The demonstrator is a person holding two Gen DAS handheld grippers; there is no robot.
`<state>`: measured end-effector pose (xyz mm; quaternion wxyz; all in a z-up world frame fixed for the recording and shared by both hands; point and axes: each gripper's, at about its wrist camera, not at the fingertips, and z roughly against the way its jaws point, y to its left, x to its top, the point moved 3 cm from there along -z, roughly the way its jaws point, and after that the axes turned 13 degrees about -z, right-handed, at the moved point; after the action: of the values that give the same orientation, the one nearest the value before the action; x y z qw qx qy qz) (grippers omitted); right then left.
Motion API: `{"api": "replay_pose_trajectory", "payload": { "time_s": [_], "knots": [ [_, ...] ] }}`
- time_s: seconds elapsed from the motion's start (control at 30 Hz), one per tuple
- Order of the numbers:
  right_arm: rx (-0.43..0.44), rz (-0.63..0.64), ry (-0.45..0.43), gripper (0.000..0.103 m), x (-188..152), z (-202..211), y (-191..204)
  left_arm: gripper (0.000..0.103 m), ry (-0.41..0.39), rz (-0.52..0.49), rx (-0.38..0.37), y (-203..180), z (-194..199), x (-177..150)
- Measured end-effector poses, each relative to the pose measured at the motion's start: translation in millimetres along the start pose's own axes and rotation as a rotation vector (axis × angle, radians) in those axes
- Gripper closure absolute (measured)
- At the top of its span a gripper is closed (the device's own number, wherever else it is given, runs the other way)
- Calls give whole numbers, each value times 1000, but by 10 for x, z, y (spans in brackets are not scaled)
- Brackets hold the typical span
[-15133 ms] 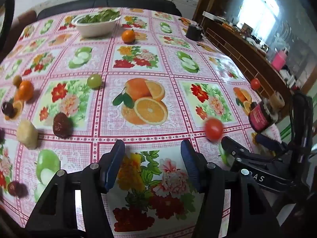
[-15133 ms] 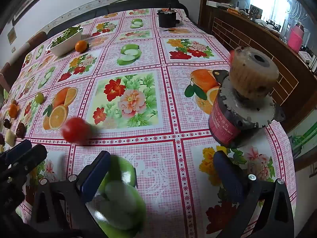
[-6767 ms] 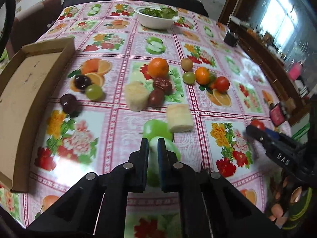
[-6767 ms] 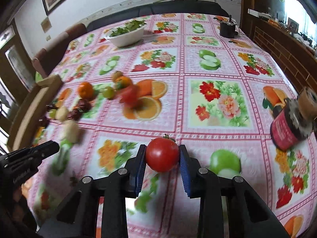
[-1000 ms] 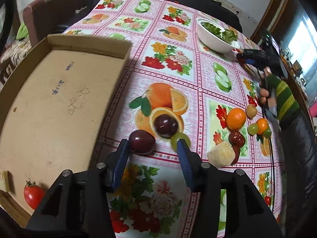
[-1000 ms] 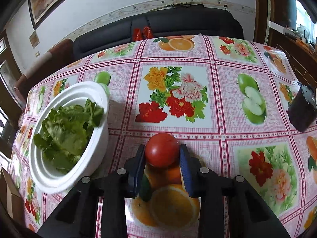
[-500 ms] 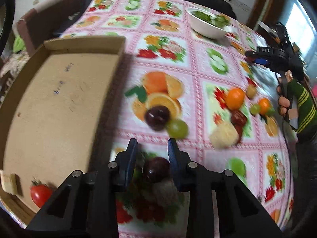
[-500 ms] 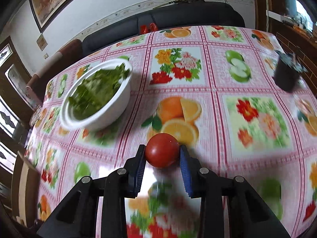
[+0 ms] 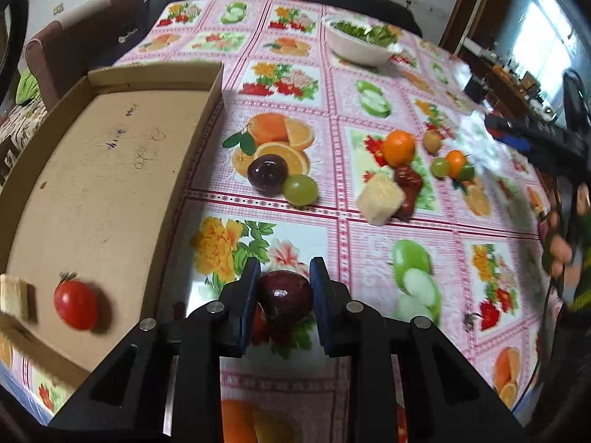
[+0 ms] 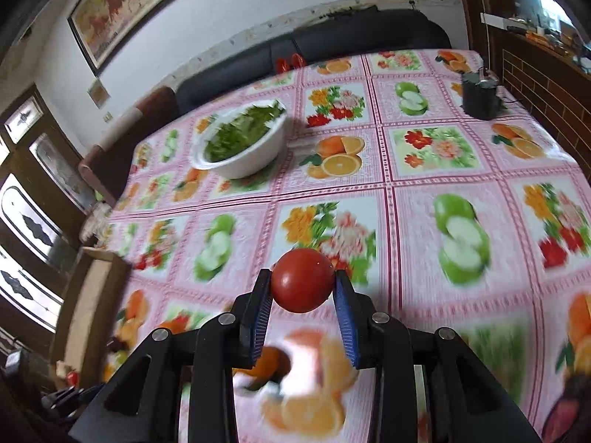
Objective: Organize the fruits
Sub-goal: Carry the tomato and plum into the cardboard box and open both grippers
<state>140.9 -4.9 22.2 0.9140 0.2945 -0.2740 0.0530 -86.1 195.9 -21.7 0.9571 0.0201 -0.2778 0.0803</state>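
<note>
My left gripper [image 9: 284, 295] is shut on a dark red plum [image 9: 285, 297], held just above the tablecloth beside the cardboard tray [image 9: 110, 170]. The tray holds a red tomato [image 9: 75, 304] and a pale cube [image 9: 13, 301]. On the cloth lie another dark plum [image 9: 267, 174], a green grape [image 9: 300, 189], a pale block [image 9: 380, 197], dates [image 9: 408, 181], oranges [image 9: 399, 143] and small fruits. My right gripper [image 10: 302, 286] is shut on a red tomato [image 10: 302, 280], held above the table. It also shows at the right in the left wrist view [image 9: 532, 144].
A white bowl of greens [image 10: 240, 144] stands at the far side, also in the left wrist view [image 9: 356, 42]. A black pot [image 10: 480, 96] sits near the far right edge. A brick ledge [image 10: 546, 85] runs along the right. A sofa and chairs surround the table.
My left gripper has closed on the plum and drawn back a little from the fruit pile. My right gripper has carried its tomato away from the bowl, towards the tray side.
</note>
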Motion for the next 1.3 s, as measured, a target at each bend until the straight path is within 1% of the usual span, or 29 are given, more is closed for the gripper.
{"api": "replay_pose_trajectory", "payload": {
  "time_s": [0.07, 0.17, 0.27, 0.37, 0.6, 0.93, 1.1, 1.3],
  "knots": [
    [38, -4, -22, 69, -162, 254, 36, 79, -16, 12, -13, -23, 109, -44],
    [86, -7, -28, 69, -413, 497, 109, 79, -21, 24, -25, -60, 197, -94],
    [129, -7, -6, 69, -673, 595, 192, 78, -26, 34, -31, -84, 285, -153],
    [147, -7, 17, 69, -898, 635, 271, 78, -38, 44, -30, -80, 385, -212],
    [169, 18, 46, 69, -1233, 702, 453, 78, -63, 68, -14, -22, 548, -283],
    [203, 60, 96, 69, -1527, 652, 755, 78, -87, 106, 46, 171, 658, -306],
    [217, 102, 129, 69, -1666, 574, 964, 78, -100, 135, 76, 356, 701, -319],
    [242, 157, 173, 69, -1828, 453, 1266, 78, -108, 188, 115, 713, 749, -357]
  ]
}}
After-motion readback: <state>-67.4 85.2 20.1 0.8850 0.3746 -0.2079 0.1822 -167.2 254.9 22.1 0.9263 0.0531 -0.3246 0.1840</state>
